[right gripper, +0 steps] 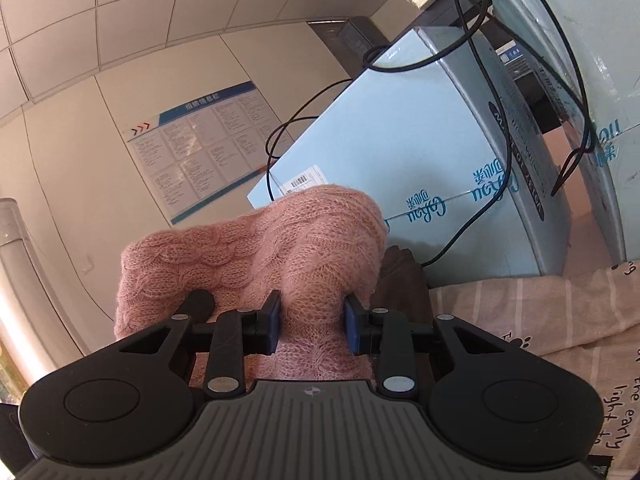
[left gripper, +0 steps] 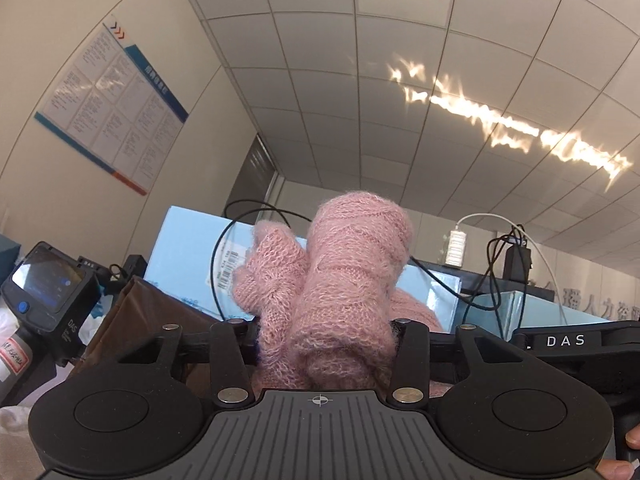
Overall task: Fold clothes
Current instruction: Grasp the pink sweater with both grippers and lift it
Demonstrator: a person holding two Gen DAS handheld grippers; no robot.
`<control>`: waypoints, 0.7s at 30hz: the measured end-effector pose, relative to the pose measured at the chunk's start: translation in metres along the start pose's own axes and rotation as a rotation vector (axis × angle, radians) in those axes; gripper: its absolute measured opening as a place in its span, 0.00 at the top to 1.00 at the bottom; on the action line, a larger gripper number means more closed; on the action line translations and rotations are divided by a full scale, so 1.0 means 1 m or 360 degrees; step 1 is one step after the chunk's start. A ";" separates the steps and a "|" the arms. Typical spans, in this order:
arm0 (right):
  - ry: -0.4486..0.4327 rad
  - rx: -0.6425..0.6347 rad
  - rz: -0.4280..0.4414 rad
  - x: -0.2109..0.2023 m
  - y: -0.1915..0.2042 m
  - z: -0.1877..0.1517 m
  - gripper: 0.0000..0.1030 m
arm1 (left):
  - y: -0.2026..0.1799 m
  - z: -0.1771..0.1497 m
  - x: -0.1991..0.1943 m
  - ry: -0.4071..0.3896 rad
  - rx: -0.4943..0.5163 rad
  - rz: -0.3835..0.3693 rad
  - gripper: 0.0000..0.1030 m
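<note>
Right tongs (right gripper: pixel 312 322) pinching pink knit sweater (right gripper: pixel 256 248)

Office-type room, not a home: suspended grid ceiling tiles (left gripper: pixel 320 80), plain cream walls, and a blue-bordered printed notice board (right gripper: pixel 200 148) on the wall. Light blue shipping cartons (right gripper: pixel 420 168) with barcode labels are stacked at the back, black cables (left gripper: pixel 240 248) draped over them. Raised lettering signage (left gripper: pixel 600 300) on the far wall.

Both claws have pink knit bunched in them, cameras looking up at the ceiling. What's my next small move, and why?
Probably ease both claws apart sideways to draw the pink sweater taut. It bulges in thick bunches through the left claw and the right claw, so no edge is flat enough to fold yet.
</note>
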State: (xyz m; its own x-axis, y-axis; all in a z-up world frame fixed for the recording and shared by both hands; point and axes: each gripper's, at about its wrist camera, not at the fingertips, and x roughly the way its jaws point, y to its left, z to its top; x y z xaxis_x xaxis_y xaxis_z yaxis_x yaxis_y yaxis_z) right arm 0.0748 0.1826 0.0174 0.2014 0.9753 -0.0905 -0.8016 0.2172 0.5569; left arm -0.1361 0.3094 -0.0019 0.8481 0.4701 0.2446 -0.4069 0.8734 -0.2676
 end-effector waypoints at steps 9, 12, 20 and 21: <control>0.0024 -0.0086 -0.0235 -0.120 -0.017 0.011 0.72 | -0.069 -0.017 -0.023 0.0320 -0.0081 -0.0467 0.59; 0.0057 -0.0052 -0.0353 -0.164 -0.032 0.005 0.72 | -0.094 -0.027 -0.031 0.0468 -0.0124 -0.0637 0.58; -0.0013 -0.0015 -0.0631 -0.269 -0.053 -0.017 0.72 | -0.153 -0.054 -0.034 0.0843 -0.0207 -0.0907 0.58; -0.0019 -0.0023 -0.0664 -0.278 -0.055 -0.018 0.72 | -0.158 -0.059 -0.032 0.0893 -0.0231 -0.0919 0.58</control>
State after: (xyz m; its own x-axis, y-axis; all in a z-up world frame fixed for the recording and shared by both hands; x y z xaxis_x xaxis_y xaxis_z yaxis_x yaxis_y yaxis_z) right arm 0.0526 -0.0994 -0.0027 0.5171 0.8029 -0.2965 -0.6578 0.5944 0.4626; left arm -0.0792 0.1490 -0.0222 0.9699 -0.2163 -0.1116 0.1615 0.9150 -0.3697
